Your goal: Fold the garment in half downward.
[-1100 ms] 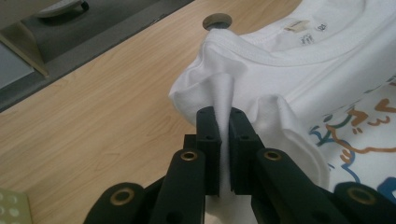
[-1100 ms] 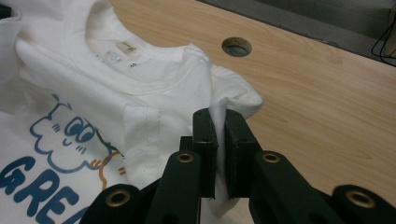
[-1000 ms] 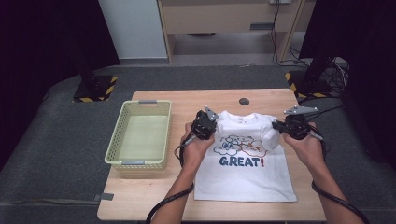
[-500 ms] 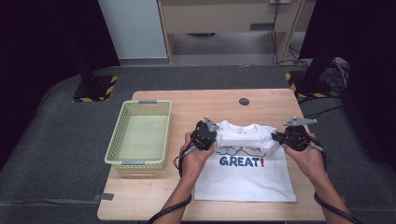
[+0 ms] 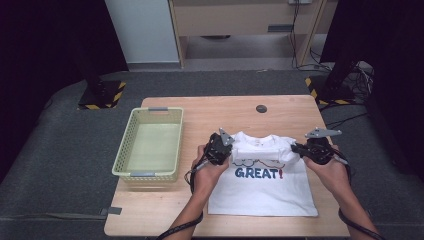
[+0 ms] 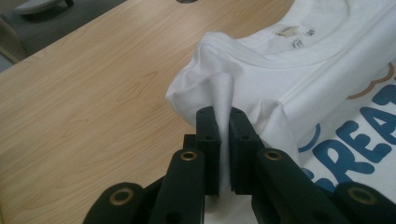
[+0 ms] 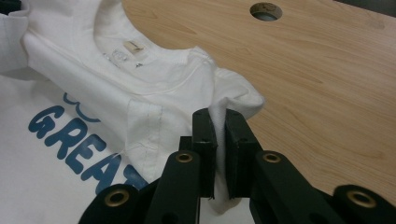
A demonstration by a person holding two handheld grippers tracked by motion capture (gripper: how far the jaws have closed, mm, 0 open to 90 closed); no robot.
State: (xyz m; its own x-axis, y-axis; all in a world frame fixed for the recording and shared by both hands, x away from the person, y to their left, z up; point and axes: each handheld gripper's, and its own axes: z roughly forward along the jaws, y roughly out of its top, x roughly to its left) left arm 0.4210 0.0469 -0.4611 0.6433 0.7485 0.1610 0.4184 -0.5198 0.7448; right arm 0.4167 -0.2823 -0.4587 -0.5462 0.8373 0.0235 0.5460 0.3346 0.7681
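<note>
T-shirt (image 5: 262,185), white with a blue "GREAT!" print, lies flat on the wooden table (image 5: 200,112), its collar end folded toward the person and held up at both shoulders. It looks light, soft and limp, so it will likely sag and crease wherever it is unsupported; the doubled fabric at the 2 shoulder corners seems the soundest place to hold, since a single layer could slip free. The left gripper (image 6: 223,121) is clamped on a pinch of cloth at one shoulder, and the right gripper (image 7: 216,122) is likewise closed on the other. A green basket (image 5: 150,145) sits well apart to the left. How many layers each pinch catches is hard to tell, and the folded band hides the print's upper part.
</note>
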